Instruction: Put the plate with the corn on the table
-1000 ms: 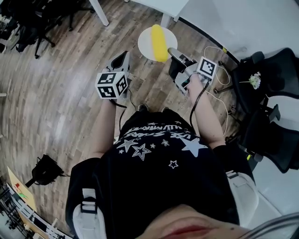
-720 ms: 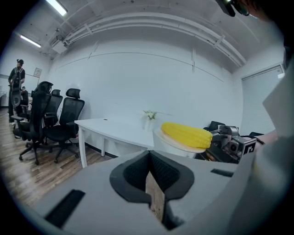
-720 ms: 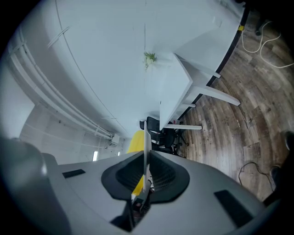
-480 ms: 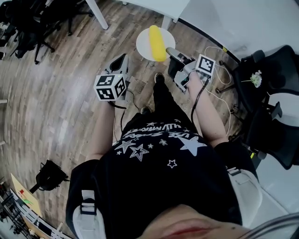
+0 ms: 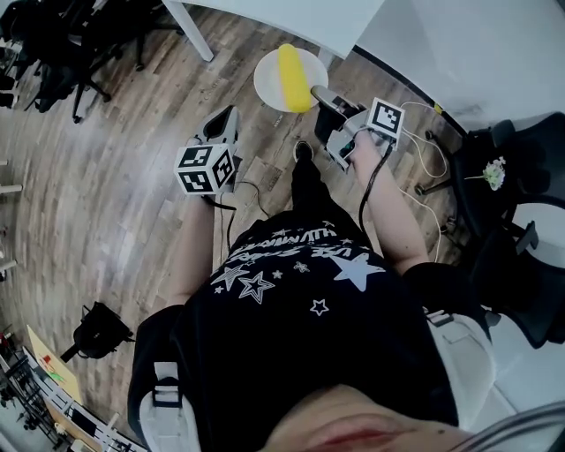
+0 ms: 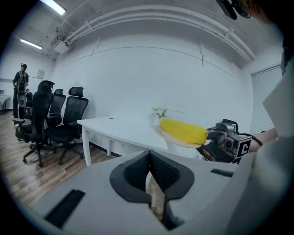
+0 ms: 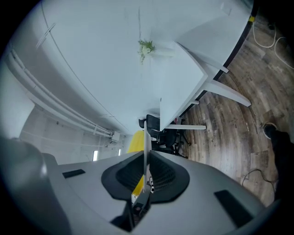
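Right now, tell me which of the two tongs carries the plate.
The right tongs, clamped on the rim of the white plate with the corn; the left tongs are closed on nothing, apart from it.

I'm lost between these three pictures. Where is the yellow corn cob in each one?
Head view: corn at top centre, on the white plate.
Left gripper view: corn right of centre, on the plate.
Right gripper view: corn is a yellow sliver above the jaws, beside the edge-on plate.
Shared landmark: the white table.
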`<state>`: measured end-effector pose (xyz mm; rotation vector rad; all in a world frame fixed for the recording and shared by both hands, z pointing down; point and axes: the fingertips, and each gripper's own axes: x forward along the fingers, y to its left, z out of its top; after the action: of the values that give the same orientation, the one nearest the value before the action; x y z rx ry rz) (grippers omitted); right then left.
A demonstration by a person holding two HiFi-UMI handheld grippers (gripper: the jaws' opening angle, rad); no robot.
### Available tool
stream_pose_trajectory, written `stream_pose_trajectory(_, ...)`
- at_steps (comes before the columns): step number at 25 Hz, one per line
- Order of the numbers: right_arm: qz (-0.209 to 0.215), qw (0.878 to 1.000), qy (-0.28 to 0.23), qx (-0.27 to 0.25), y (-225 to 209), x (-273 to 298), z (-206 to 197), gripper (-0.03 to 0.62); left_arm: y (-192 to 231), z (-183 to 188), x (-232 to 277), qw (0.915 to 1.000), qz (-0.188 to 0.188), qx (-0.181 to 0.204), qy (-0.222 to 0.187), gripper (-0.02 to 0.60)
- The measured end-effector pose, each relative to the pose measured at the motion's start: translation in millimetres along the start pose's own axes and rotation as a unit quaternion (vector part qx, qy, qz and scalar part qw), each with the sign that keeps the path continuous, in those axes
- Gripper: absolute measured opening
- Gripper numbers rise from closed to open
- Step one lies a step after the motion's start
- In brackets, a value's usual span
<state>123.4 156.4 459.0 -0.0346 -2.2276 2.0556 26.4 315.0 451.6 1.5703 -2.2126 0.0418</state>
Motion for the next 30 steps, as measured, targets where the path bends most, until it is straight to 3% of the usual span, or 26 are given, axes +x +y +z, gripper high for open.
stream_pose_trajectory(17, 0.0, 1.0, -0.002, 0.014, -14, 91, 198, 0.029, 26, 85, 197, 0.9999, 0.007, -0.005, 0.007, 0.006)
stream_pose_trajectory(30, 0.005, 1.0, -0.03, 0.01, -25, 110, 301, 0.029, 30, 112, 304, 0.9998, -0.006, -0.003, 0.019, 0.006)
